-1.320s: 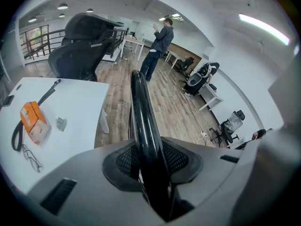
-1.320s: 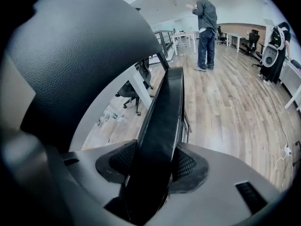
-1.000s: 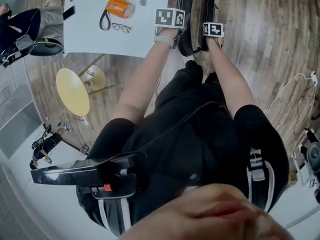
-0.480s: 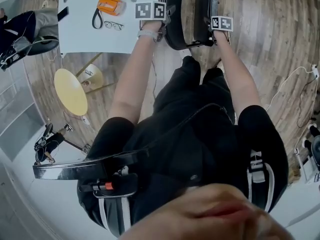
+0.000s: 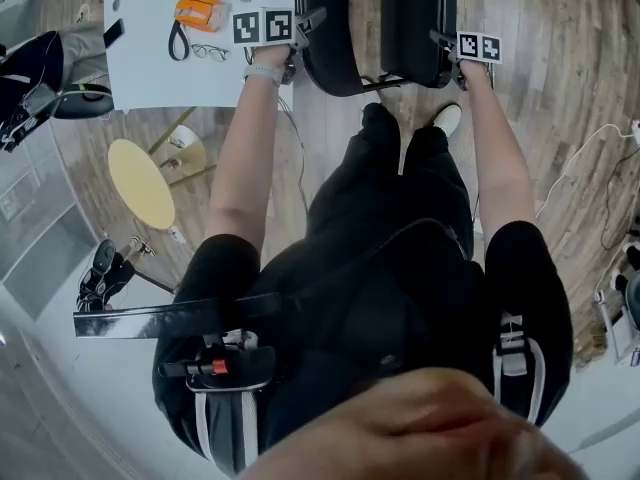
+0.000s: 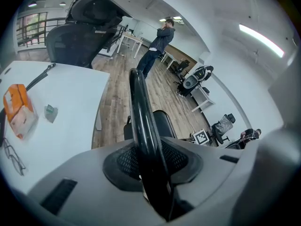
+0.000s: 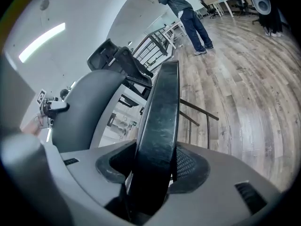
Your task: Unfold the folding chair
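The black folding chair stands on the wood floor in front of me, its two padded panels spread apart in a V. My left gripper is shut on the rim of the left panel. In the left gripper view that black rim runs up between the jaws of the left gripper. My right gripper is shut on the edge of the right panel. In the right gripper view that thick black edge fills the gap of the right gripper, and the other panel stands off to the left.
A white table at the left carries an orange box, glasses and a black strap. A yellow round stool stands below it. Cables lie on the floor at the right. A person stands far off.
The two chair panels have swung apart. The right gripper carried its panel to the right and the left gripper shifted left with its panel, widening the gap between them.
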`<state>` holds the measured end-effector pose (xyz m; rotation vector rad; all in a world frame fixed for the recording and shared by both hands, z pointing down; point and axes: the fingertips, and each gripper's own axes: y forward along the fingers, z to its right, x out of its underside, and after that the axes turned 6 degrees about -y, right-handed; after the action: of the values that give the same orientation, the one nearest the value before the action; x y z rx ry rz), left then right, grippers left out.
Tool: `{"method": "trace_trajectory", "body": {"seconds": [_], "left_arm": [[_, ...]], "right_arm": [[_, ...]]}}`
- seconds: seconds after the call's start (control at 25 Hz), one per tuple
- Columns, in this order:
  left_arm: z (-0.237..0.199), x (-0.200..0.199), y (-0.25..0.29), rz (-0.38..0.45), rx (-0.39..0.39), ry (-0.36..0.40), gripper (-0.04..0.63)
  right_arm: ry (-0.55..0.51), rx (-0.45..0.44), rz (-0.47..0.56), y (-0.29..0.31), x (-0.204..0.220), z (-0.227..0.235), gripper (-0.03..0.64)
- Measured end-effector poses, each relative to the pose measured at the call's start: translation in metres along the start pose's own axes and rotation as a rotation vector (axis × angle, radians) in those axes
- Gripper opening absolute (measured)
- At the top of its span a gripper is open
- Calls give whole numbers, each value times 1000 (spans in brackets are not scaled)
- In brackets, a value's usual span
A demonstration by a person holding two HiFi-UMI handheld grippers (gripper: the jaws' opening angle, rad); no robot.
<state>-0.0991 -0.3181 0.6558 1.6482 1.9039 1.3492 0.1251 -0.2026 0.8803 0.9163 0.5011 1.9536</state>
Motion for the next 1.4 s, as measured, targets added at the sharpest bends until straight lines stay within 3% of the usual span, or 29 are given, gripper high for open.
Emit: {"method": "trace_trajectory", "body": {"seconds": [0.56, 1.04, 1.16, 1.32, 1.4], "left_arm": [[-4, 16, 38, -23, 42, -5, 98], [-6, 30, 70, -44, 79, -17, 101], [-4, 33, 78, -45, 85, -21, 100], [-1, 38, 91, -30, 85, -32, 100], [4, 38, 99, -25, 89, -32, 101]], "right_arm": [[73, -198, 117, -42, 27, 113, 204], [107, -348, 153, -57, 53, 197, 204], [210, -378, 144, -58, 67, 217, 204], [222, -396, 152, -60, 78, 250, 205], [322, -426, 161, -62, 83, 260, 207]]}}
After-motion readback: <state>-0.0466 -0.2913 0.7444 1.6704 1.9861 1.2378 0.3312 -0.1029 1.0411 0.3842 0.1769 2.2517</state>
